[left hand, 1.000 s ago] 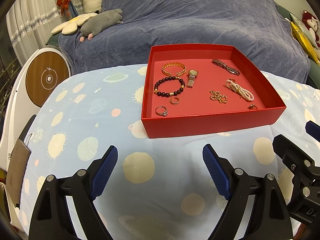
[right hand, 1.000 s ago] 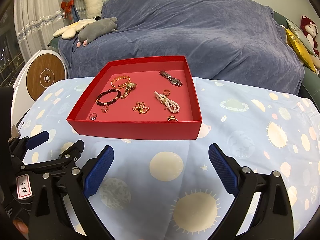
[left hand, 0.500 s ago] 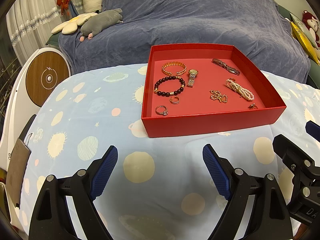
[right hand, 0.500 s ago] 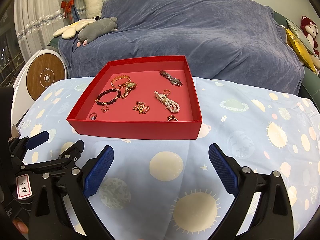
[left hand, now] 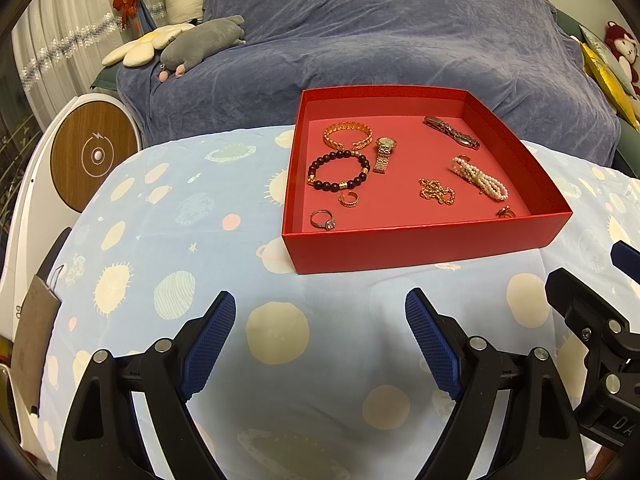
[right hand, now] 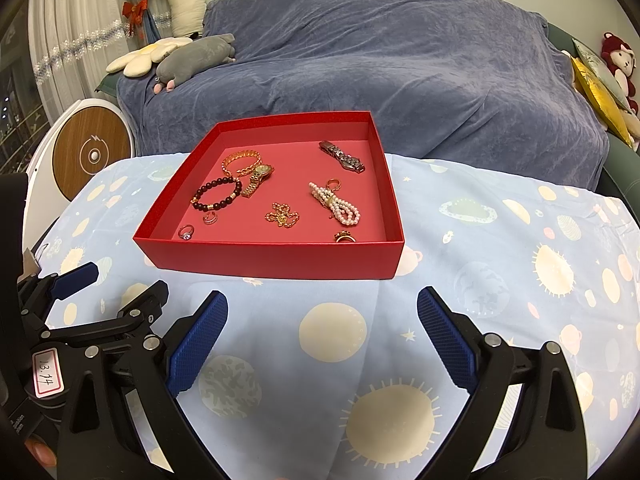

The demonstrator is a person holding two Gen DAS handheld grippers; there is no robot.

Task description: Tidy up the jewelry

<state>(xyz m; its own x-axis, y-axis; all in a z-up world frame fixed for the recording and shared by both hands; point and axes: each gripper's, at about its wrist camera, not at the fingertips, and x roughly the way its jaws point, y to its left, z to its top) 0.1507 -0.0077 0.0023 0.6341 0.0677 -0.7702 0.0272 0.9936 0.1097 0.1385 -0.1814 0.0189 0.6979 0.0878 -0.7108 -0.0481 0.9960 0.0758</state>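
Observation:
A red tray [left hand: 420, 246] [right hand: 276, 256] stands on the table. It holds a gold bangle [left hand: 347, 135], a dark bead bracelet [left hand: 338, 171], a gold watch [left hand: 384, 154], a silver watch [left hand: 452, 132], a pearl bracelet [left hand: 480, 178], a gold chain [left hand: 437, 192] and several rings, one with a stone [left hand: 323, 220]. My left gripper [left hand: 320, 316] is open and empty, short of the tray's near wall. My right gripper [right hand: 322, 316] is open and empty, also short of the tray.
A blue planet-print cloth [left hand: 168, 240] covers the table. A sofa under a blue throw [left hand: 380, 32] with plush toys [left hand: 200, 44] stands behind. A white round device with a wooden face [left hand: 94, 156] is at the left.

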